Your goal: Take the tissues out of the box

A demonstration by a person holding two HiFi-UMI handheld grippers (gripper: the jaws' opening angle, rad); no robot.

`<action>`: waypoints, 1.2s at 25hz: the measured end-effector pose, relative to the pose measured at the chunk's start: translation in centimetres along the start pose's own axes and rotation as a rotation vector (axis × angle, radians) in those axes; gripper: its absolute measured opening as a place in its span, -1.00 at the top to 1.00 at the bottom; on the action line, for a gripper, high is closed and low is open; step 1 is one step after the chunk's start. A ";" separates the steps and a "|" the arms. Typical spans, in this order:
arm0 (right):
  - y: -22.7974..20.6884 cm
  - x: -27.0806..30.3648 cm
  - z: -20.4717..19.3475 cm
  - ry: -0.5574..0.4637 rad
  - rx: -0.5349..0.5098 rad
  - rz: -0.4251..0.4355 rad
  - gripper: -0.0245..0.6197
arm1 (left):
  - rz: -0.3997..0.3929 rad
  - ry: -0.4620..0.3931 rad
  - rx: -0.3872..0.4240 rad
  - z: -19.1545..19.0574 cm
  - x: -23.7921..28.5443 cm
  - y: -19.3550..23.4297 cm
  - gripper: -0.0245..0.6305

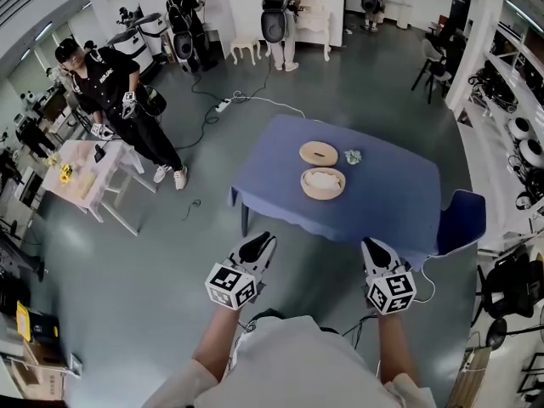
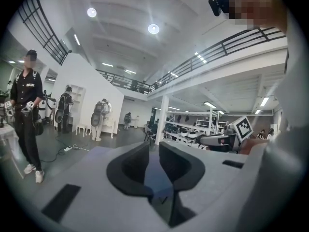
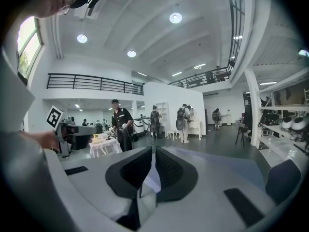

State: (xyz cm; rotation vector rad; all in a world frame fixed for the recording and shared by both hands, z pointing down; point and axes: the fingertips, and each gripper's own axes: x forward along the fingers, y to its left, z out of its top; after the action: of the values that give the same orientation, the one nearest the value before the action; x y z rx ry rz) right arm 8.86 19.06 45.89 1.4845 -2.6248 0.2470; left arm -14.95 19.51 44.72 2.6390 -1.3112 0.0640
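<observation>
A round wooden box (image 1: 323, 184) full of white tissues sits on the blue table (image 1: 382, 202). Its wooden lid (image 1: 318, 153) lies just behind it. A crumpled tissue (image 1: 352, 155) rests to the right of the lid. Both grippers hover off the table's near edge, close to my body. My left gripper (image 1: 257, 249) (image 2: 154, 146) shows a plain gap between its jaws, and nothing is in it. My right gripper (image 1: 374, 252) (image 3: 153, 151) has its jaws together at the tips and holds nothing.
A blue chair (image 1: 463, 219) stands at the table's right end. A person (image 1: 119, 100) stands by a pale side table (image 1: 85, 181) at the left. A power strip with its cable (image 1: 225, 104) lies on the floor beyond. More people stand at the back by white furniture (image 1: 244, 49).
</observation>
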 end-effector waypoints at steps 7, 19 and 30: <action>-0.9 0.8 -0.5 0.013 0.010 0.020 0.78 | 0.020 0.026 -0.006 -0.9 0.8 0.2 0.70; -3.3 6.4 -0.9 0.052 0.023 -0.006 0.78 | 0.001 0.058 -0.019 -1.2 5.9 5.0 0.70; -7.1 16.2 0.1 0.093 0.015 -0.051 0.78 | -0.075 0.077 -0.023 0.0 15.1 12.3 0.70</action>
State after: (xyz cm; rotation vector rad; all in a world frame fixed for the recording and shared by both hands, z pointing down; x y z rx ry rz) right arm 6.64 1.79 49.31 1.5040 -2.5151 0.3226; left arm -15.58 0.44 48.48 2.6350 -1.1810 0.1371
